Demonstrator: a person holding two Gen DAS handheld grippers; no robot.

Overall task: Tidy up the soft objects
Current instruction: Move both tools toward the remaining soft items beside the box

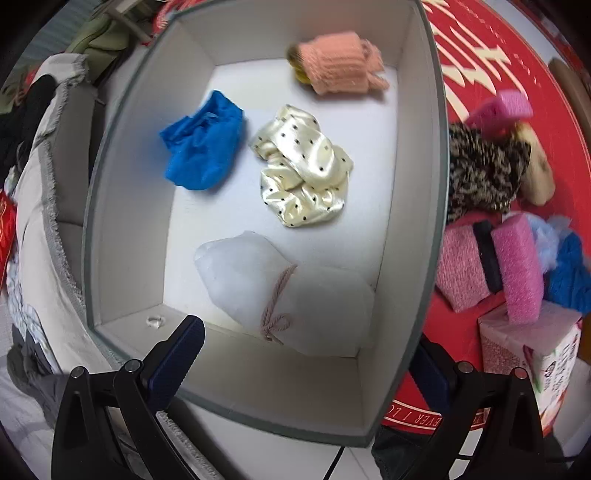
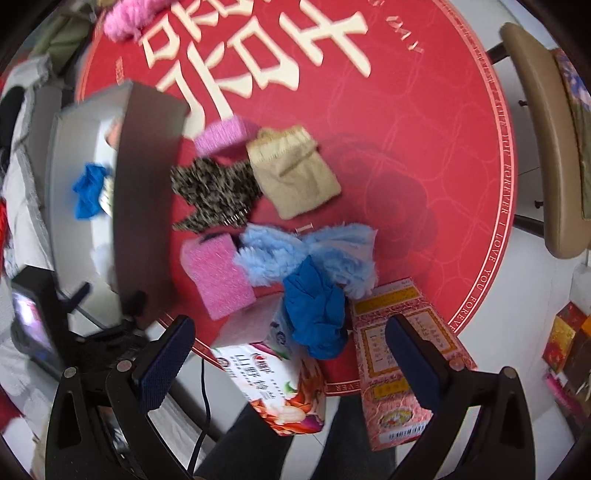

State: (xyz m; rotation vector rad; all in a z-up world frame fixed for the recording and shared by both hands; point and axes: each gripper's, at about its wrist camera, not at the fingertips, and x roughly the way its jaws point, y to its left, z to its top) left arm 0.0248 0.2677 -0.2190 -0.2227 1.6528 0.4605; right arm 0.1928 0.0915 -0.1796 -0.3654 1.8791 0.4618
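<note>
1. Left gripper [image 1: 306, 363]: low in the left wrist frame, jaws spread wide and empty, hung over the near rim of the open grey box [image 1: 439, 192].
2. Nearest inside the box, at lower centre: a white pouch [image 1: 284, 291] tied with a pinkish cord, lying on the box floor.
3. Beyond it, mid-frame: a cream satin scrunchie with dark dots [image 1: 304, 166]; just to its left, apart from it, a crumpled blue cloth [image 1: 203, 144].
4. Farthest, at upper centre against the back wall: a peach knitted piece [image 1: 338, 62], blurred.
5. Right gripper [image 2: 290, 360]: low in the right wrist frame, fingers parted with nothing between them, held above the edge of the red round mat [image 2: 424, 129].
6. Directly beyond the fingers: a second blue cloth [image 2: 316, 314] draped over a printed tissue box [image 2: 273, 380], with a pink patterned carton [image 2: 402, 354] just to the right.
7. Behind the cloth, touching it: a light blue fluffy piece [image 2: 325, 251]; to its left a pink sponge [image 2: 219, 277].
8. Further up, mid-frame: a dark speckled fuzzy item [image 2: 214, 192], a beige knitted pouch [image 2: 295, 170] and a pink block [image 2: 225, 134], close together beside the box wall.
9. Upper left corner: a pink fluffy item [image 2: 129, 16] at the mat's edge.
10. Right edge: a tan chair back [image 2: 543, 122].
</note>
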